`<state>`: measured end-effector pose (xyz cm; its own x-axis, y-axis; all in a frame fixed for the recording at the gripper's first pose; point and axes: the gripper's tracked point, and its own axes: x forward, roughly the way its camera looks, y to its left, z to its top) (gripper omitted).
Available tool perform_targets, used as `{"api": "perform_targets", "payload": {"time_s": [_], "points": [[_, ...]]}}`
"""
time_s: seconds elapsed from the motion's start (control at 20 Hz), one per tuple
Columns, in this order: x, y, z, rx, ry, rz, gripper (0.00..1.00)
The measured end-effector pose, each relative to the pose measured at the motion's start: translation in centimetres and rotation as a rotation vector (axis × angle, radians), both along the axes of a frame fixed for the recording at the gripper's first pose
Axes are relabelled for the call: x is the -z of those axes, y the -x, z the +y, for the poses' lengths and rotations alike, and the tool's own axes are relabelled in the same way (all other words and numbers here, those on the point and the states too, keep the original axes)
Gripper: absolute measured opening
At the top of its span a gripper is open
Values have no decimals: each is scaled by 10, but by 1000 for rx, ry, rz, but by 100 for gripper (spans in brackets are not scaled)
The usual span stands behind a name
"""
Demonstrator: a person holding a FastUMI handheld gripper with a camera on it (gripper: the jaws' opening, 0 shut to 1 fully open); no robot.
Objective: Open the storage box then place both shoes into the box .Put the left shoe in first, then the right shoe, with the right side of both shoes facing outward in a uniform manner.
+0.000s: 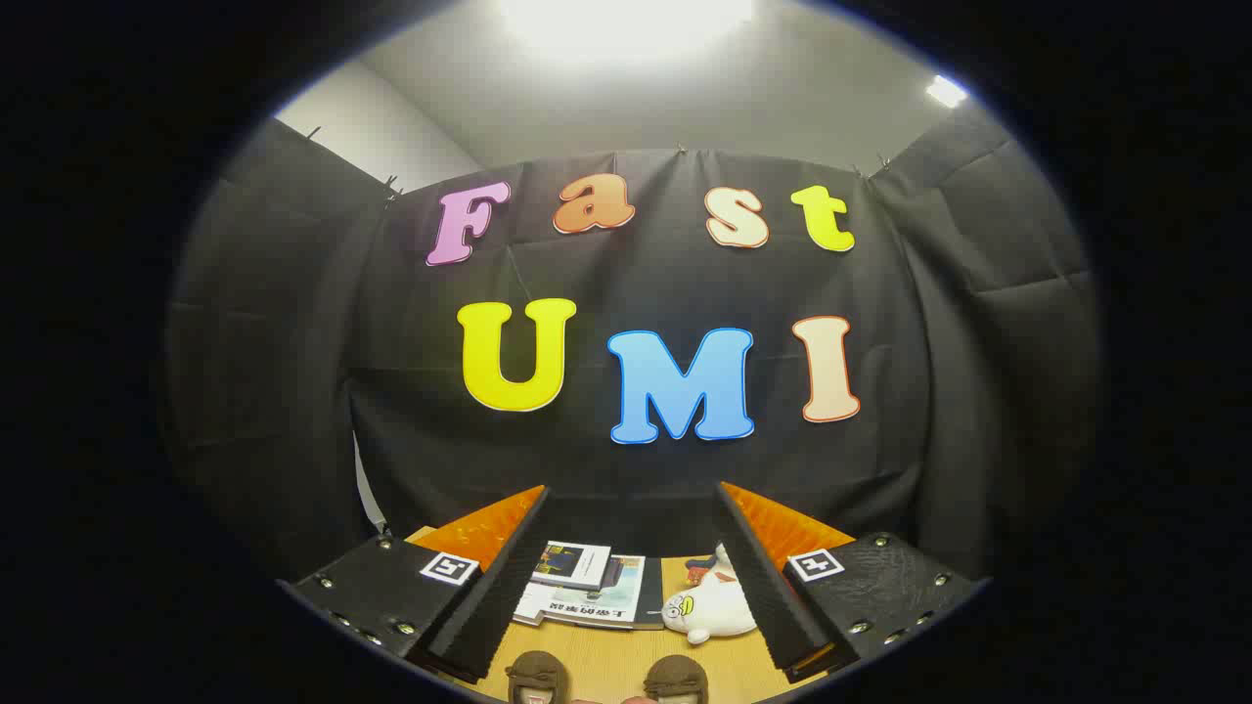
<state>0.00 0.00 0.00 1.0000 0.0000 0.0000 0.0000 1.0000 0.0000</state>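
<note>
I see my gripper (631, 562) spread wide, holding nothing. Nearest, between the fingers, 2 rounded brown shoes (536, 677) sit side by side on the wood-grain table (606, 657). Beyond them lie flat glossy booklets (587, 590) and a soft white plush toy (709, 608), just inside my right finger

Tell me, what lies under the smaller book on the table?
The smaller book rests on a larger book, hiding part of its cover. Both lie on the wooden table, beyond the open, empty tool.
</note>
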Motion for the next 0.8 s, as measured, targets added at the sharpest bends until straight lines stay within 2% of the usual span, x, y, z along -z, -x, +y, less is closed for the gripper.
{"api": "perform_targets", "payload": {"time_s": [0.8], "points": [[-1,4,6,-21,1,-2,99]]}}
